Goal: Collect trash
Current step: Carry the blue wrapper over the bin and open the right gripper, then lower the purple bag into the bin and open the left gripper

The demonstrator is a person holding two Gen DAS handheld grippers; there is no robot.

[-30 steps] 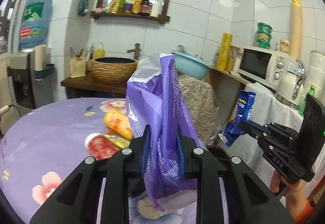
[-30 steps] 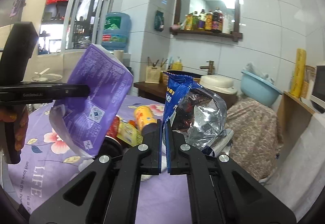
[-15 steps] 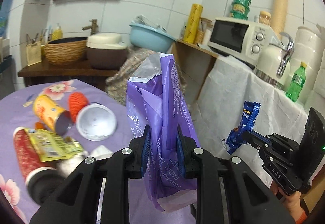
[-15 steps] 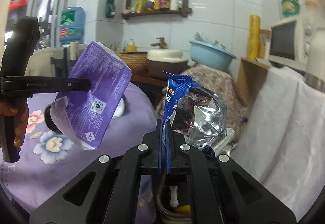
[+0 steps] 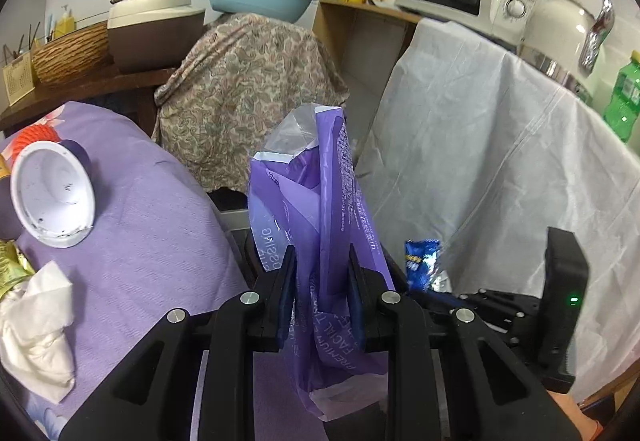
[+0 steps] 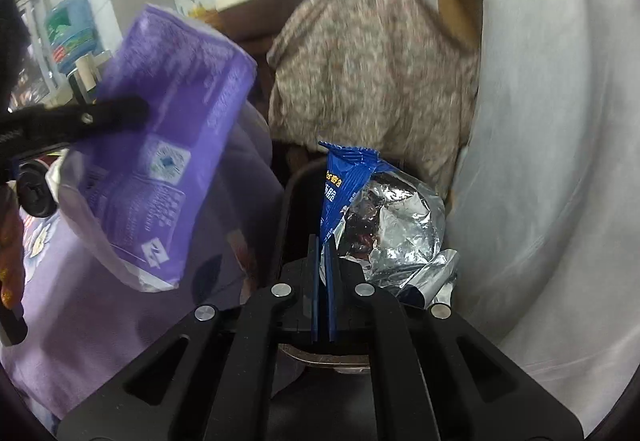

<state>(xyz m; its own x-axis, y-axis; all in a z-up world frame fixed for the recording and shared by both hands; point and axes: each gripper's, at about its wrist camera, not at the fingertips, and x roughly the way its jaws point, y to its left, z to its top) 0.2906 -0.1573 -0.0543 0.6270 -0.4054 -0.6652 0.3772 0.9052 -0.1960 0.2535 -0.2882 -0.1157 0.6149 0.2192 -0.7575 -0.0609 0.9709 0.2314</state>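
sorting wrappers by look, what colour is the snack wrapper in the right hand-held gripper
Blue outside with a silver foil lining; the snack wrapper shows best in the right wrist view.

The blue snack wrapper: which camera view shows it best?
The right wrist view shows it best: the blue snack wrapper fills the centre, pinched in the right claw, with its silver foil inside open to view. In the left wrist view only a small part shows, low on the right behind the purple tissue pack.
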